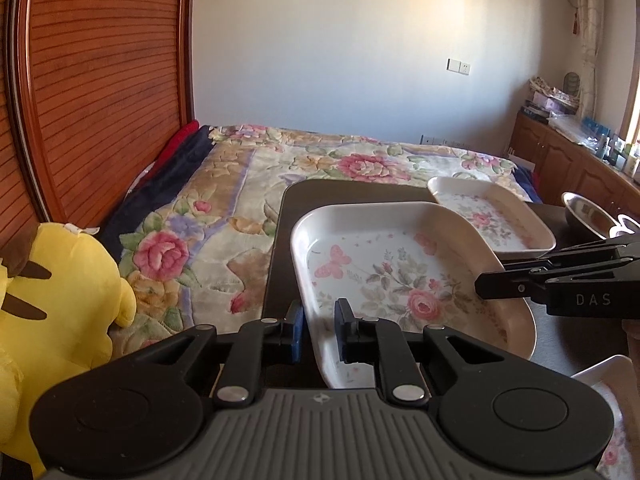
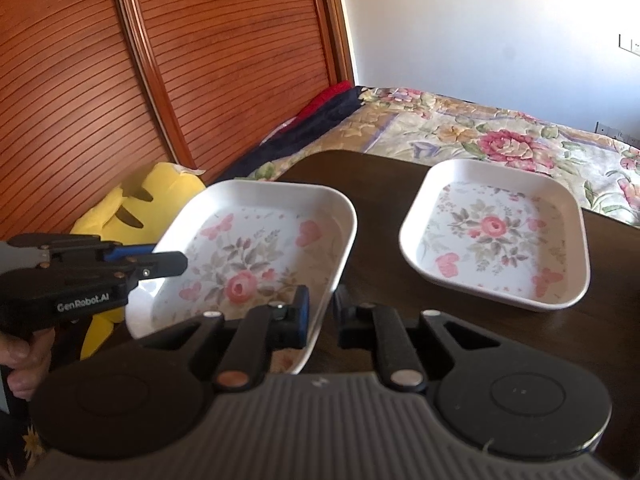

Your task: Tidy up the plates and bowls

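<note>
near floral plate [image 1: 404, 276], square with rounded corners, held up over the dark table [image 1: 284, 240] at its left side, tilted, with left edge higher than right. no clear long axis, nearly as wide as deep; printed rose lay toward the near right corner, butterfly toward the far left. gripped on two sides: left gripper [image 1: 318, 330] closed on the near left rim, right gripper [image 2: 320, 312] closed on the near right rim, pads pinching the thin wall with almost no gap.

second floral plate [image 2: 496, 236] lay flat on the table further right, apart from the first one. metal bowl [image 1: 588, 214] stood beyond it at the right edge. another white dish corner [image 1: 600, 376] seen low right, mostly cut off. yellow plush toy [image 1: 60, 304] sat left of the table, floral bedspread [image 1: 224, 184] behind.
</note>
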Demonstrator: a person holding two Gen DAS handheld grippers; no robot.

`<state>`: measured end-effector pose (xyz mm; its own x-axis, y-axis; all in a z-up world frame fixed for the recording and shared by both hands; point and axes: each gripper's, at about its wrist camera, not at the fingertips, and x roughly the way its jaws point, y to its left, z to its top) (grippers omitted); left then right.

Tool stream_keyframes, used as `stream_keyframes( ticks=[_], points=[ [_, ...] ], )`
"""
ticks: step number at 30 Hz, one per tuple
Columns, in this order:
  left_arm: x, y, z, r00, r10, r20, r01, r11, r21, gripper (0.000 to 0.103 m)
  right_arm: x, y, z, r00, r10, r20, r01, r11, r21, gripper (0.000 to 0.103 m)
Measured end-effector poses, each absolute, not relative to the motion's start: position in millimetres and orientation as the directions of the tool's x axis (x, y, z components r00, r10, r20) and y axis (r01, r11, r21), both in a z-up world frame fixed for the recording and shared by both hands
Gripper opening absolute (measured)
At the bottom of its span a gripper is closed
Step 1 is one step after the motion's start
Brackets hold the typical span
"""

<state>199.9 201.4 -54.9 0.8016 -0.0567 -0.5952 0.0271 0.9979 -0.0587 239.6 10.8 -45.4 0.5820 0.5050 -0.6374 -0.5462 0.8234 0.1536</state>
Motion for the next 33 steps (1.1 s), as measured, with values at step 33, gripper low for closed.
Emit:
stream_keyframes(
  ticks=[33],
  points=[
    [114.4,100.9,-34.0,0.822,-0.140,-0.552,0.147,0.989,-0.031,0.017,146.4,-93.4,-35.0,0.678,0.482,-0.554,-0.467,0.865,0.182,0.014]
  ],
)
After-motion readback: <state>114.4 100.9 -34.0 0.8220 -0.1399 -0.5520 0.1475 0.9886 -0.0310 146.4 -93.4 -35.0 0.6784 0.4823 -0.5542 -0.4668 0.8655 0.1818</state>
